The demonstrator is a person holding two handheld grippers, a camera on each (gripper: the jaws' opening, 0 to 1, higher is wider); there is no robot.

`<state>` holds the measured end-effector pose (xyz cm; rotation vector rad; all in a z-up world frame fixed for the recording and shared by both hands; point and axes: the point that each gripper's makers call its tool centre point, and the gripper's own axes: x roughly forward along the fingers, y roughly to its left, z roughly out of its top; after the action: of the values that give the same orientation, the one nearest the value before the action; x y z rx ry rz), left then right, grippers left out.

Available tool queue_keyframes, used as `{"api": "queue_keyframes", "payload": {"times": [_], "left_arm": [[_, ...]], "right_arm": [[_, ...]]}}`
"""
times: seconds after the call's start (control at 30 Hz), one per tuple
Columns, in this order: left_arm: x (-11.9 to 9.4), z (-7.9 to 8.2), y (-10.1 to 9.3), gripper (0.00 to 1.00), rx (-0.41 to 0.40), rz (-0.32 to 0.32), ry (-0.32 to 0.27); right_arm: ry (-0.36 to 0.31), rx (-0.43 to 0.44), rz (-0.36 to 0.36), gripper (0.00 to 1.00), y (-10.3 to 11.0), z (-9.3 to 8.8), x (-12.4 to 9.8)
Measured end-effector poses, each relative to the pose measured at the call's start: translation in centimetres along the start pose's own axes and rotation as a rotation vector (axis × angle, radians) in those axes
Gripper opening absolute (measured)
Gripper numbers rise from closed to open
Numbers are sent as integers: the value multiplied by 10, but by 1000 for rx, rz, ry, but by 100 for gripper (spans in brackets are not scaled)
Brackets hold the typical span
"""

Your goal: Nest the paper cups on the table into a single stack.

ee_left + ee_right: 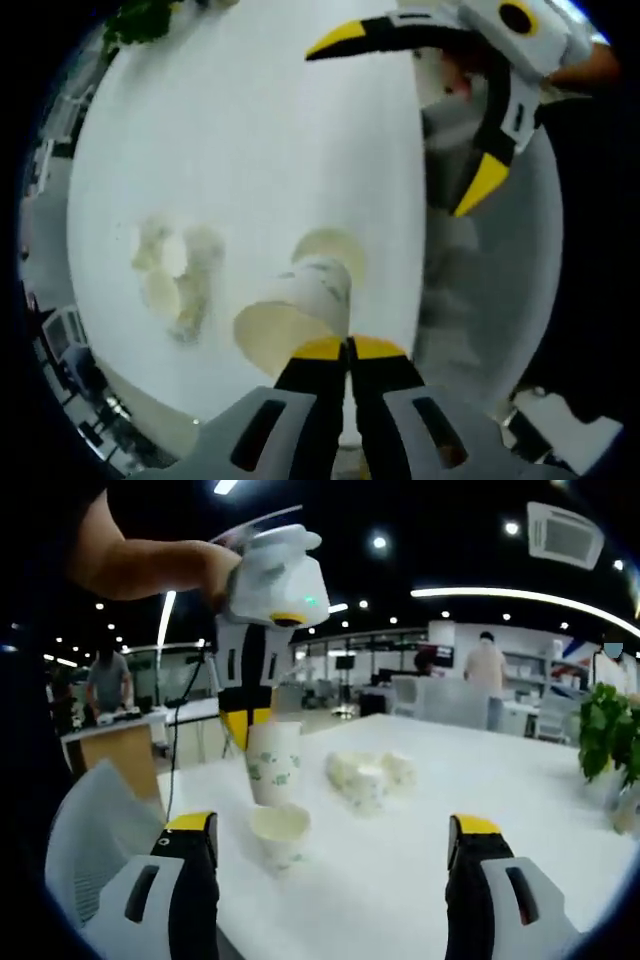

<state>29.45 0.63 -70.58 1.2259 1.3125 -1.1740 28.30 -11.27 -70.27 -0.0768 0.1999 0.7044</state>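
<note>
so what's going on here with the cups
A person with a gripper in each hand is stacking paper cups on a white table. The left gripper is shut on the rim of one cup, holding it just above another cup that stands upright on the table. The right gripper is open and holds nothing. A cluster of more cups lies further back.

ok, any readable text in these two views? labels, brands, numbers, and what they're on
No readable text.
Held paper cup: green print, a pattern, no legible words.
Cup in the left gripper: faint marks, too blurred to read.
Background office signs: too small and blurred to read.
</note>
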Motion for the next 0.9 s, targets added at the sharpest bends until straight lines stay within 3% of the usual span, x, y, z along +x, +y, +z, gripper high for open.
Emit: {"api": "queue_keyframes", "payload": {"times": [0.5,0.67,0.9], "left_arm": [[23,5,8,0,-55,-22,-3],[28,9,1,0,-65,-41,-9],[41,13,0,0,-80,-14,1]], "right_arm": [[3,9,-14,91,-4,-1,0],[2,8,-17,90,-5,-1,0],[3,7,-18,90,-5,-2,0]]}}
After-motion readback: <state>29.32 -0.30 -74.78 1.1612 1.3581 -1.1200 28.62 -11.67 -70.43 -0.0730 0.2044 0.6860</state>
